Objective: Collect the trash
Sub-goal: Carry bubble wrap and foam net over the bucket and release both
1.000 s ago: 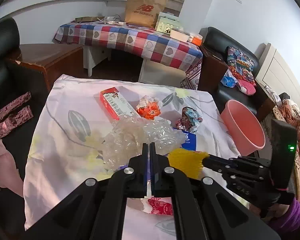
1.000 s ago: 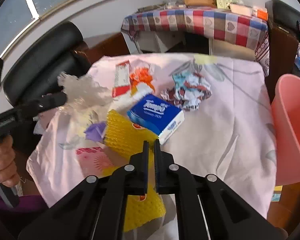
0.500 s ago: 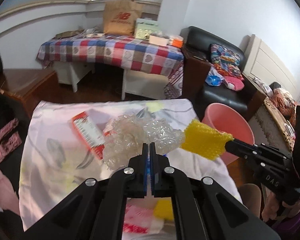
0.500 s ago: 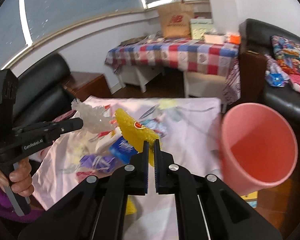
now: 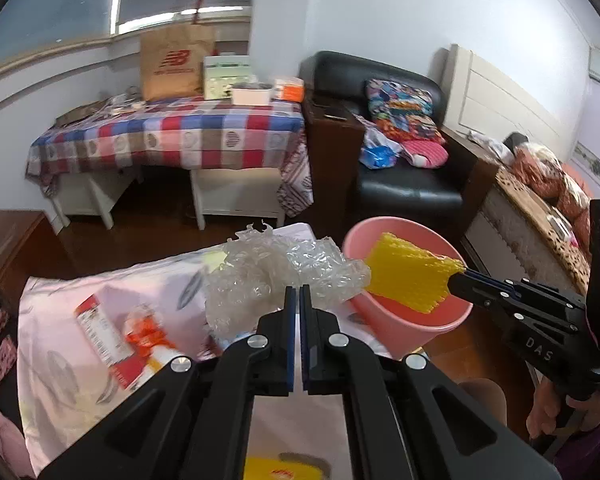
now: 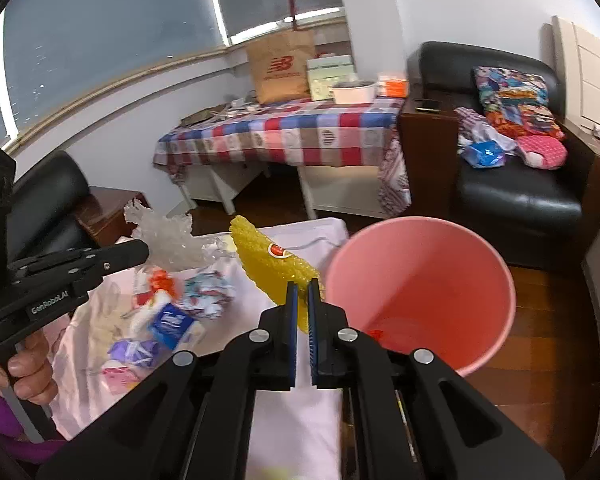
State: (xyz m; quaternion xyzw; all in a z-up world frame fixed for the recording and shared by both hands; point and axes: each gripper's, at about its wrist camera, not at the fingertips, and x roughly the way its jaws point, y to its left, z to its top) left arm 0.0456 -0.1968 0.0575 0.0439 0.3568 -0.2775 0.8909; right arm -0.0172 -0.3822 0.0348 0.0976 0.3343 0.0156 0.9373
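Mid-carry, both hands loaded. Left gripper (image 5: 296, 294) is pressed together on a wad of clear wrap (image 5: 276, 276), held up over the table (image 5: 60, 360) edge, near the bin's (image 6: 420, 280) rim but not above its mouth. Right gripper (image 6: 302, 292) pinches a yellow foam net (image 6: 272, 264); the left view shows the net (image 5: 408, 276) hanging in front of or over the bin's (image 5: 404, 320) opening, and I cannot tell which.

Bin: pink, standing on the floor just beside the table. Inside looks close to empty; 1 small red scrap (image 6: 376, 334) seems to lie at the bottom, too small to name.

Left on the pink cloth:
- red and white box (image 5: 104, 336)
- orange wrapper (image 5: 148, 332)
- blue tissue pack (image 6: 172, 324)
- crumpled blue and white wrapper (image 6: 208, 292)
- purple packet (image 6: 134, 350)
- pink packet (image 6: 120, 376)
- a second yellow piece (image 5: 280, 468) at the near edge, mostly cut off by the frame.

Judgement: early in the job. 2 pieces are in the air and not yet dropped, at least 7 more wait on the table. Next would be releasing both over the bin; the light wrap may cling to the pads or drift past the rim.
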